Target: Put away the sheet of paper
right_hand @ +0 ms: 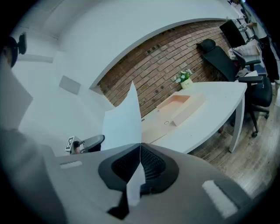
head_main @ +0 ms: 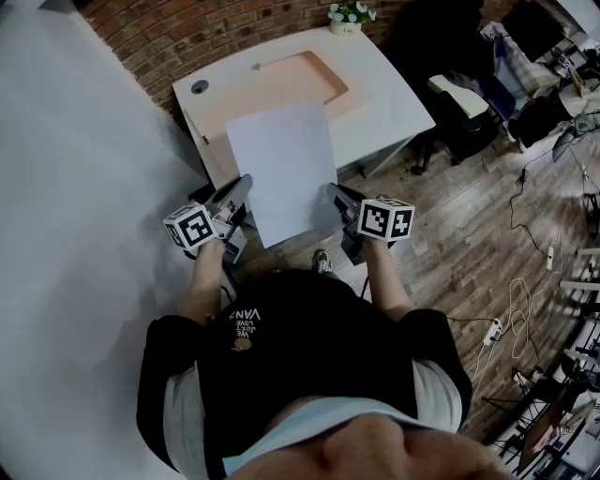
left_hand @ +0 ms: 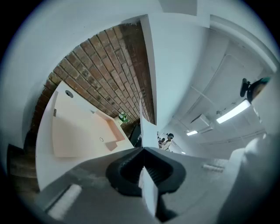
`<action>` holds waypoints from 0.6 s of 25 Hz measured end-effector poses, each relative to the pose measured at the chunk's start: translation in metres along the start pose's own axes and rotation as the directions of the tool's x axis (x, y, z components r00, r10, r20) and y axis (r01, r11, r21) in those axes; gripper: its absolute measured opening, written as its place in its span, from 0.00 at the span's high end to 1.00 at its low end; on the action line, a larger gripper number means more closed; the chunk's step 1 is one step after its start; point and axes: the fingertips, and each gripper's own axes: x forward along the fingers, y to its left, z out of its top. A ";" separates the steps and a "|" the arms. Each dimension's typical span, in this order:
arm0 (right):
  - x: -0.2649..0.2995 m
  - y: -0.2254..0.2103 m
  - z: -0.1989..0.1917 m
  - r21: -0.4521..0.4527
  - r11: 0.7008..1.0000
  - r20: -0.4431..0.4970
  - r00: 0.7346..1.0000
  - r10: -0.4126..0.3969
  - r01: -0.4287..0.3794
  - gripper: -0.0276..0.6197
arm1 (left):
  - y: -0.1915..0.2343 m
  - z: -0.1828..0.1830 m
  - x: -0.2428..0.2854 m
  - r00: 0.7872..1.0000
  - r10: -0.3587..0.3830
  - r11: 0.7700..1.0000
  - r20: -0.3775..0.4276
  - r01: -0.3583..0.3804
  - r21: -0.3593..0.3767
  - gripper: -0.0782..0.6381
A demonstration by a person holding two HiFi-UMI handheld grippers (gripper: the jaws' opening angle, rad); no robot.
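The white desk (head_main: 398, 108) lies ahead of and below my claws, the sheet of paper (head_main: 284, 169) hangs spread between them, and my left claw (head_main: 245, 182) and right claw (head_main: 334, 191) are each clamped tight on its near side edges, evidently to carry it uncreased.

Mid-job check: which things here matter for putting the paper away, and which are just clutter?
Job: sheet of paper, pinched by left claw and right claw; peach tray on the white desk, probably its destination.
Lying about: flower pot, black chair, floor cables, power strip.
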 end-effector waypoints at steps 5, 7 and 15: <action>0.003 -0.001 0.007 -0.011 1.000 0.002 1.000 0.009 -0.009 0.96 | -0.006 0.005 0.007 1.000 -0.018 1.000 0.014 0.018 -0.006 0.89; 0.004 -0.003 0.007 -0.009 1.000 0.003 1.000 0.011 -0.011 0.96 | -0.005 0.004 0.007 1.000 -0.014 1.000 0.016 0.014 -0.004 0.89; 0.007 -0.005 0.010 0.008 0.999 0.009 0.999 0.037 -0.037 0.96 | -0.003 0.004 0.010 0.999 -0.008 1.000 0.034 0.008 -0.011 0.89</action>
